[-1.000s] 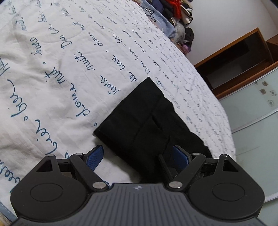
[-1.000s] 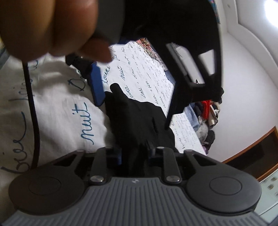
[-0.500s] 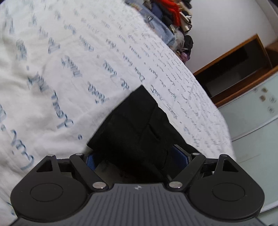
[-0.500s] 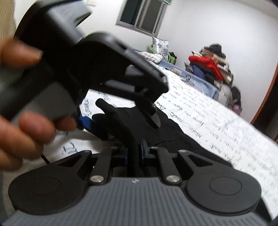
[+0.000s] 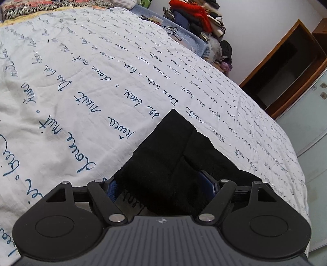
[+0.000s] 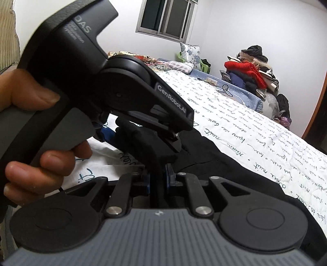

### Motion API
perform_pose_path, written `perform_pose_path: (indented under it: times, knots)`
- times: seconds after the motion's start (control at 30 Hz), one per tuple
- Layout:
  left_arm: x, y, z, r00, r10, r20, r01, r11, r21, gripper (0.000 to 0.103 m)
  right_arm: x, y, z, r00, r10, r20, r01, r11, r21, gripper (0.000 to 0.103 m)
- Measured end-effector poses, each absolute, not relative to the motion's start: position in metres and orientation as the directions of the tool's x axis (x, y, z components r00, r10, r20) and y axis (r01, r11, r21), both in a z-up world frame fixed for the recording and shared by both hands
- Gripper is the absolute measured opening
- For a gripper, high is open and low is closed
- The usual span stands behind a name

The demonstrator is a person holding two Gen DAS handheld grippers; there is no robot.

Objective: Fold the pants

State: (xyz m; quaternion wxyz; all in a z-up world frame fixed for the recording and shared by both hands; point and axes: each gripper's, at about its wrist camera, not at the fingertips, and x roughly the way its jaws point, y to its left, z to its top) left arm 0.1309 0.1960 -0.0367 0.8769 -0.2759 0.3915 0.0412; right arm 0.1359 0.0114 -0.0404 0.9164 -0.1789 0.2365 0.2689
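From the left wrist camera, the black pants (image 5: 173,155) lie as a compact folded bundle on the bed's white quilt (image 5: 81,92), the one printed with blue handwriting, near its right edge. The left gripper (image 5: 161,187) sits low over the near end of the bundle with its jaws standing wide. They have just been closing in a little, and thick folded cloth fills the gap between the blue pads (image 5: 111,187). I cannot tell whether those pads are actually pressing on the fabric yet. A heap of clothes (image 5: 194,16) is piled past the far end of the bed, with a wooden shelf unit (image 5: 286,67) against the wall.

From the right wrist camera, the right gripper (image 6: 158,181) has its jaws drawn almost together on a thin fold of the pants (image 6: 224,169), holding it pinched. The left gripper (image 6: 130,131) shows from the side just ahead, a hand (image 6: 40,139) wrapped round its handle, its tip down at the same end of the garment. The rest of the dark cloth trails away to the right across the quilt (image 6: 255,131).

To my eye the folding is well along, and both tools are gathering the near end for one more fold or a tidy-up. The next move calls for the left jaws to bite firmly, then both hands to carry the end over together without letting the layers slip
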Motion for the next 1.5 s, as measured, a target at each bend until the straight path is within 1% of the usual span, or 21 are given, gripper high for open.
perform_pose_path:
  times: [0.23,0.63,0.77,0.83,0.87,0.9,1.0,1.07,1.13,1.17,1.2,1.27,1.3,1.4,1.43,1.5]
  knots:
    - [0.133,0.182,-0.034,0.690,-0.069,-0.721,-0.269,0.900,-0.343,0.076,0.136,0.014,-0.042,0.741,0.406,-0.535,-0.581,0.787,-0.207,0.012]
    - [0.136,0.178,-0.036,0.681,-0.031,-0.731,-0.260,0.924,-0.281,0.077,0.133,0.017,-0.044,0.735,0.399,-0.548,-0.590,0.775,-0.227,0.014]
    - [0.136,0.176,-0.037,0.680,-0.015,-0.733,-0.258,0.931,-0.259,0.077,0.132,0.017,-0.045,0.730,0.401,-0.553,-0.598,0.766,-0.235,0.022]
    - [0.137,0.174,-0.037,0.682,-0.005,-0.732,-0.256,0.935,-0.245,0.077,0.130,0.016,-0.044,0.726,0.403,-0.557,-0.606,0.758,-0.241,0.029]
    - [0.137,0.173,-0.037,0.684,0.002,-0.730,-0.254,0.938,-0.235,0.077,0.127,0.015,-0.043,0.725,0.405,-0.557,-0.611,0.752,-0.248,0.036]
    - [0.136,0.172,-0.036,0.687,0.014,-0.727,-0.253,0.942,-0.221,0.077,0.125,0.013,-0.042,0.724,0.408,-0.556,-0.616,0.745,-0.255,0.039]
    - [0.133,0.172,-0.030,0.704,0.088,-0.705,-0.273,0.950,-0.154,0.077,0.116,-0.004,-0.033,0.694,0.435,-0.574,-0.649,0.722,-0.239,0.038]
    - [0.127,0.175,-0.023,0.722,0.174,-0.669,-0.318,0.943,-0.098,0.077,0.114,-0.027,-0.022,0.689,0.448,-0.570,-0.643,0.740,-0.197,0.038]
    - [0.123,0.179,-0.016,0.728,0.254,-0.637,-0.371,0.927,-0.055,0.077,0.118,-0.058,-0.010,0.708,0.438,-0.554,-0.608,0.777,-0.162,0.041]
    - [0.122,0.181,-0.012,0.732,0.267,-0.627,-0.383,0.922,-0.055,0.077,0.123,-0.076,-0.006,0.721,0.425,-0.547,-0.579,0.803,-0.140,0.044]
    - [0.121,0.181,-0.008,0.740,0.261,-0.620,-0.381,0.922,-0.066,0.077,0.130,-0.092,-0.002,0.739,0.394,-0.546,-0.542,0.829,-0.136,0.047]
    - [0.119,0.177,0.001,0.759,0.226,-0.611,-0.352,0.931,-0.094,0.077,0.147,-0.124,0.000,0.792,0.290,-0.537,-0.439,0.882,-0.171,0.047]
    - [0.120,0.172,0.004,0.767,0.211,-0.606,-0.334,0.938,-0.096,0.077,0.156,-0.141,0.001,0.804,0.253,-0.538,-0.396,0.903,-0.167,0.047]
    - [0.123,0.148,0.009,0.791,0.155,-0.593,-0.248,0.966,-0.078,0.078,0.191,-0.189,-0.002,0.789,0.222,-0.573,-0.314,0.947,-0.066,0.047]
    - [0.127,0.138,0.008,0.795,0.131,-0.592,-0.211,0.975,-0.069,0.080,0.203,-0.202,-0.005,0.777,0.213,-0.593,-0.290,0.956,-0.036,0.047]
    - [0.132,0.118,0.005,0.798,0.090,-0.595,-0.142,0.989,-0.040,0.081,0.224,-0.220,-0.010,0.757,0.209,-0.620,-0.265,0.964,0.001,0.047]
